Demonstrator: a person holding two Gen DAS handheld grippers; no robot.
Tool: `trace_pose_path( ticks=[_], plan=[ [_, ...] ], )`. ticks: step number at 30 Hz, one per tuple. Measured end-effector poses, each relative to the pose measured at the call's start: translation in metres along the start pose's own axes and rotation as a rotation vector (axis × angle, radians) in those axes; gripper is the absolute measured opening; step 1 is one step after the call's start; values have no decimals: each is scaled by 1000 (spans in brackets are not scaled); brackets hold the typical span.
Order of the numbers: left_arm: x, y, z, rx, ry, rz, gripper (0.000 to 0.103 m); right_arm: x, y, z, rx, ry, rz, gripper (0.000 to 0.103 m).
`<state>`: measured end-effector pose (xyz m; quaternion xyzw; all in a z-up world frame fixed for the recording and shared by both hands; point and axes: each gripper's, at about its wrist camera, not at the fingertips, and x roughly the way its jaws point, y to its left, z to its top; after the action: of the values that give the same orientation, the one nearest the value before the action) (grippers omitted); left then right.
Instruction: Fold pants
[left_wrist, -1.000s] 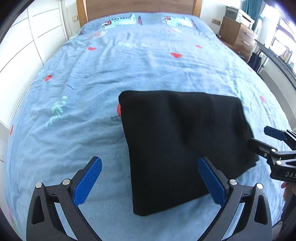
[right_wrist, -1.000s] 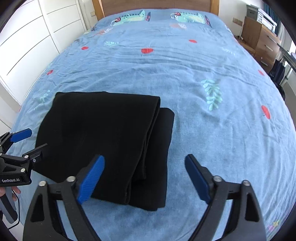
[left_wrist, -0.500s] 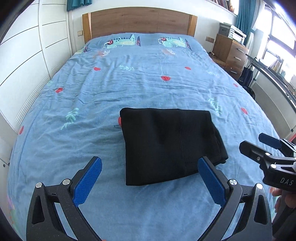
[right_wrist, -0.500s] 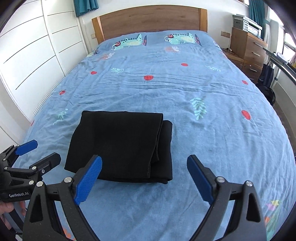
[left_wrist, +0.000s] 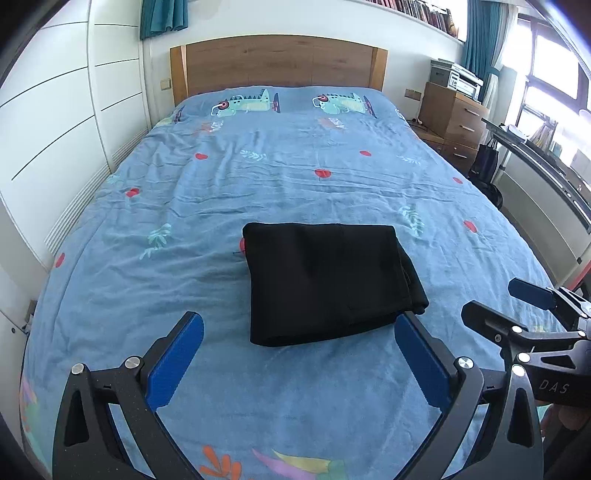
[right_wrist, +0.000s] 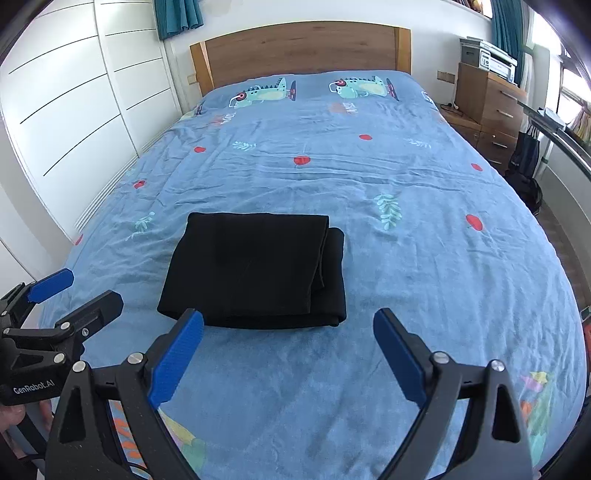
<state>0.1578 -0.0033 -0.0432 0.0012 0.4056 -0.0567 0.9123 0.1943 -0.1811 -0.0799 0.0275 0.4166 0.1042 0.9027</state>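
The black pants lie folded into a compact rectangle on the blue bedspread, near the foot of the bed; they also show in the right wrist view. My left gripper is open and empty, held back from the pants' near edge. My right gripper is open and empty, also short of the pants. Each gripper shows in the other's view: the right one at the right edge, the left one at the left edge.
A wooden headboard stands at the far end. White wardrobe doors line the left side. A wooden dresser with a printer and a desk rail stand at the right.
Both grippers have pulled back and up from the pants, so the folded pants look smaller and farther away. The pants have not moved.
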Motion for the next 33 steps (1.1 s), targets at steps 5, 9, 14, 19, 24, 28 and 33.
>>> trace_pose_path(
  ticks=[5, 9, 14, 19, 24, 28, 33],
  plan=[
    [-2, -3, -2, -6, 1, -22, 101, -6, 7, -7, -18, 4, -4, 103],
    [-5, -6, -6, 1, -2, -3, 101, -9, 8, -10, -10, 4, -7, 103],
    [-9, -8, -8, 12, -17, -2, 101, -12, 9, -12, -9, 1, -11, 103],
    [-11, -9, -9, 18, -25, 7, 101, -16, 10, -12, -15, -2, -22, 103],
    [-12, -9, -11, 31, -28, 17, 101, -19, 9, -12, -9, -4, -21, 103],
    [-14, -11, -11, 42, -31, 25, 101, -19, 9, -12, -8, -5, -23, 103],
    [-15, -11, -10, 43, -24, 18, 101, -20, 8, -13, -12, -3, -26, 103]
  ],
)
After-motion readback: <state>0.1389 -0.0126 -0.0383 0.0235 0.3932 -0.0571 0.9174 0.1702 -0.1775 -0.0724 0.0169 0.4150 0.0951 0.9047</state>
